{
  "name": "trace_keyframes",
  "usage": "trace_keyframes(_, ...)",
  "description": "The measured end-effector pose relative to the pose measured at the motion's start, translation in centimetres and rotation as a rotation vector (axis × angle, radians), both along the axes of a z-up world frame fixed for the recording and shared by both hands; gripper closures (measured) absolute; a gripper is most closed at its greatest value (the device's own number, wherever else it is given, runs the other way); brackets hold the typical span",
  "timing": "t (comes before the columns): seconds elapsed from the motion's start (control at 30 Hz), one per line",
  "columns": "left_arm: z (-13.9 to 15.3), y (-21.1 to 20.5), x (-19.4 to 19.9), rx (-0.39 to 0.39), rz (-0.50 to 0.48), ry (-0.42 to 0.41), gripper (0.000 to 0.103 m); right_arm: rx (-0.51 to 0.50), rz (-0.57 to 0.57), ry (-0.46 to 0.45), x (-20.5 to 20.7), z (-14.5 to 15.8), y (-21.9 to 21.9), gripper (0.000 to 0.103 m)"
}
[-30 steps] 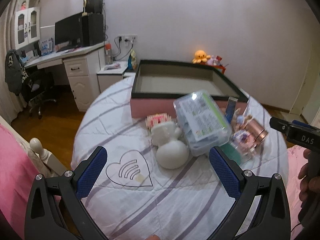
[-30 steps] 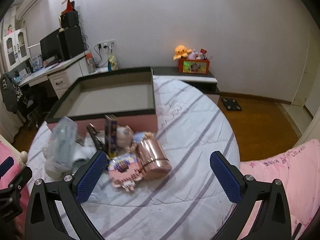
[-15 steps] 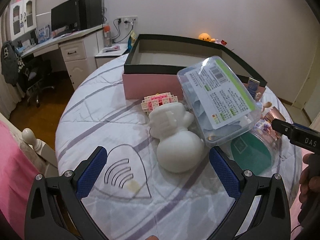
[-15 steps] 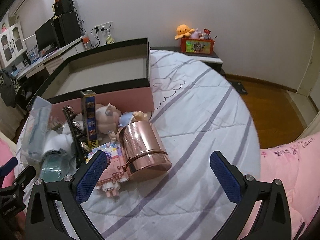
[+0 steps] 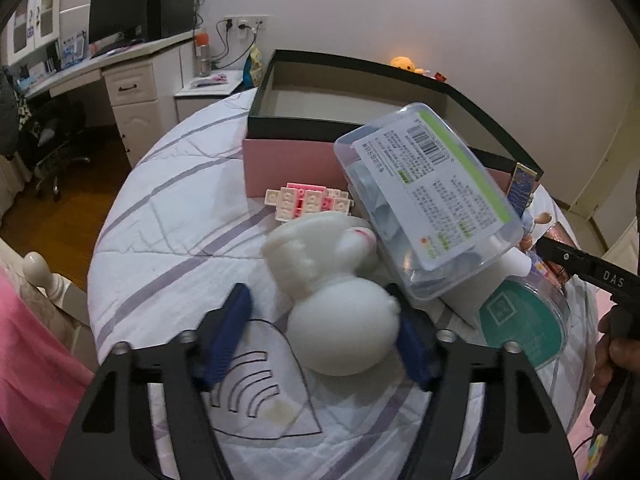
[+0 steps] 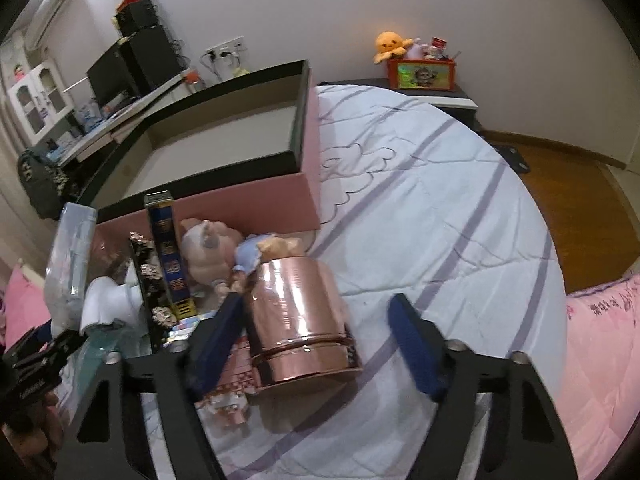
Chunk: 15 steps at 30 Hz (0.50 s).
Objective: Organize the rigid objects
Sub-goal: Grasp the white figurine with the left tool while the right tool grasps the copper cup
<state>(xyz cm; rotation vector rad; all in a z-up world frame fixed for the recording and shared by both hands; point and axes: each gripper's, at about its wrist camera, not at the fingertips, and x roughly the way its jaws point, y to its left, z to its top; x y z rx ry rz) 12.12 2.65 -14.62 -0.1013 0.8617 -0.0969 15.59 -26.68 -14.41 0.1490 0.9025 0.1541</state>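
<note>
My left gripper is closing, its blue pads about half apart, and the round base of the white figurine sits between them. The right pad looks to be touching the base at its three o'clock side; the left pad stands clear of it, so I have no hold yet. The figurine lies on its side on the striped bedspread, head toward twelve o'clock. Just past its head is a pink and white brick model, close against the pink storage box with the black rim. At two o'clock from the figurine a clear plastic case with a printed label leans tilted over the pile, and at four o'clock below it lies a clear tub with a green lid.

My right gripper is closing too, also about half apart, around the copper cup lying on its side. My left pad is just beside or touching the cup's wall at nine o'clock; the right pad is well apart from it at three o'clock. At eleven o'clock from the cup lie a small pink doll and an upright blue tin, both in front of the box.
</note>
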Motion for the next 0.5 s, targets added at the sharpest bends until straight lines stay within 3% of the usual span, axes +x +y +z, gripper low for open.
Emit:
trace_keyframes(0.07, -0.2, 0.0, 0.2, 0.005, 0.007, 0.006, 0.034, -0.014, 0.007, 0.019, 0.2, -0.4, 0.1, 0.044)
trace_keyframes(0.17, -0.4, -0.4, 0.8, 0.050, 0.016, 0.004, 0.033, -0.049, 0.015, 0.011, 0.4, -0.7, 0.6, 0.044)
trace_keyframes(0.23, -0.3, -0.6, 0.7, 0.037, -0.003, -0.005, 0.053, -0.049, 0.017, 0.010, 0.4, -0.5, 0.7, 0.050)
trace_keyframes(0.27, -0.2, -0.5, 0.6, 0.024, -0.003, -0.002, 0.053, -0.038, 0.020, 0.006, 0.2, -0.4, 0.6, 0.056)
trace_keyframes(0.4, -0.1, 0.3, -0.2, -0.037, 0.008, -0.002, 0.057, -0.032, 0.019, 0.001, -0.7, -0.1, 0.3, 0.056)
trace_keyframes(0.5, 0.1, 0.8, -0.7, -0.028, 0.014, -0.004, 0.057, -0.015, 0.015, -0.002, -1.5, 0.1, 0.0, 0.056)
